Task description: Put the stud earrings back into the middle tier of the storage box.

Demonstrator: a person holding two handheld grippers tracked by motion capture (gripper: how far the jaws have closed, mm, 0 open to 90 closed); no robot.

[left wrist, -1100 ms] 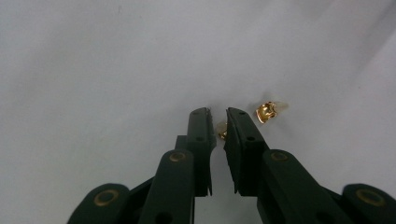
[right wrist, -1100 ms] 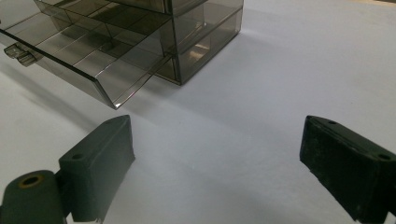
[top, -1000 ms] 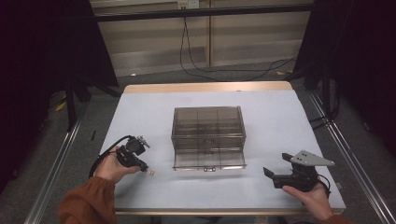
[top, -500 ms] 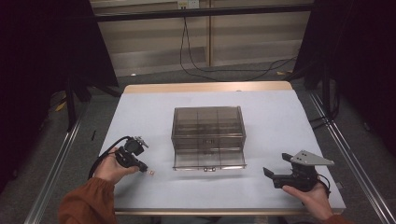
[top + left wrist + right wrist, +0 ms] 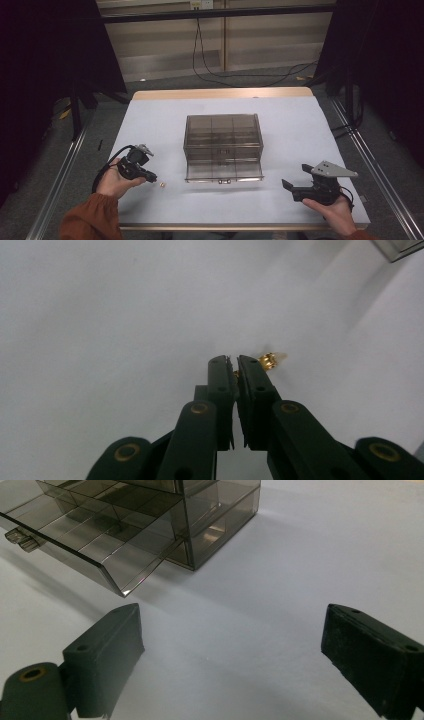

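Note:
A smoky clear drawer box (image 5: 223, 135) stands mid-table with its bottom drawer (image 5: 223, 171) pulled out toward me. A tiny gold piece (image 5: 161, 185) lies on the white table (image 5: 300, 125), left of the drawer's front. My left gripper (image 5: 152, 178) rests just left of that piece, jaws shut. In the left gripper view the gold piece (image 5: 271, 360) peeks out beside the right jaw of the shut left gripper (image 5: 234, 359), and a gold glint shows in the slit. My right gripper (image 5: 295, 176) sits at the front right, open and holding nothing (image 5: 232, 630), facing the drawer (image 5: 90, 535) and the box (image 5: 220, 510).
Dark curtains and a metal frame flank the table. Cables lie on the floor behind it. Metal rails (image 5: 60, 175) run along both sides.

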